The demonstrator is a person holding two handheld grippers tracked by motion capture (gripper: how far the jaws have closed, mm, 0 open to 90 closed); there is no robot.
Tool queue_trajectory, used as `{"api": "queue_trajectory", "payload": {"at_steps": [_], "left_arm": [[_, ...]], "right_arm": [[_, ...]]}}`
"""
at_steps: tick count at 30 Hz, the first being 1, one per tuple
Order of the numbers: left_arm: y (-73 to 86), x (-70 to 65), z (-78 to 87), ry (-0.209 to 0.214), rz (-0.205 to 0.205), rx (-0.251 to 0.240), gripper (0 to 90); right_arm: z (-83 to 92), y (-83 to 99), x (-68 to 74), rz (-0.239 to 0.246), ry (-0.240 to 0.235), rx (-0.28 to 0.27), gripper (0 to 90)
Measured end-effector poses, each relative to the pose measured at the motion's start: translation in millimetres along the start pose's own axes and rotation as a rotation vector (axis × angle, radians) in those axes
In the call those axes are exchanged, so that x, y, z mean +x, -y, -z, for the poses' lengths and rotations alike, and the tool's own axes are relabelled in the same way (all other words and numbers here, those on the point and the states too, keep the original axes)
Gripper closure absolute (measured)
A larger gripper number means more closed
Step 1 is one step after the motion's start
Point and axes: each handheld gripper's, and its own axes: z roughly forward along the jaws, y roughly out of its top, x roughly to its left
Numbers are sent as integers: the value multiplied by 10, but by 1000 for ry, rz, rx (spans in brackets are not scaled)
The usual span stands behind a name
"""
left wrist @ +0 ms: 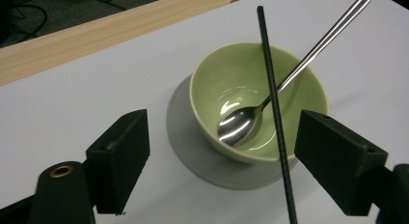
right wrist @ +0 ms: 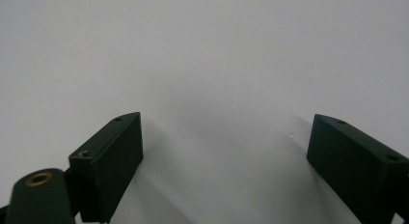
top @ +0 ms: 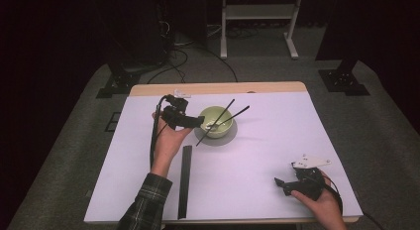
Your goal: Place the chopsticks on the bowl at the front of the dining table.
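My left gripper (left wrist: 219, 161) has its fingers spread wide, holding nothing, just beside the green bowl (left wrist: 258, 96) on its grey saucer (left wrist: 185, 147) mid-worktop. A spoon (left wrist: 270, 101) and black chopstick (left wrist: 276, 118) lean inside (the chopstick's lower end is cut off). My right gripper (right wrist: 226, 161) is open over bare worktop (right wrist: 202, 50).

Place: a lab-style recording room
Floor: grey carpet (top: 391, 136) with loose cables (top: 173, 61) trailing across it
Surroundings: dark curtains, black stand bases (top: 344, 81), a white metal frame (top: 260, 22)
Work surface: wooden table (top: 218, 87) under a white sheet (top: 277, 141)
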Motion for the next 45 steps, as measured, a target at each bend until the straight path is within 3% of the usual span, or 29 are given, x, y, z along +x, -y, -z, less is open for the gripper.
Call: {"api": "queue_trajectory", "payload": {"at_steps": [13, 26, 38, 45], "left_arm": [[277, 152, 171, -17, -14, -18, 35], [597, 278, 259, -29, -4, -19, 0], [872, 340, 97, -40, 7, 44, 0], [949, 354, -1, -54, 10, 67, 0]], "right_arm": [[0, 0, 2, -2, 0, 1, 111], [-1, -1, 1, -1, 1, 0, 111], [0, 0, 1, -1, 1, 0, 111], [0, 0, 1, -1, 1, 0, 111]]}}
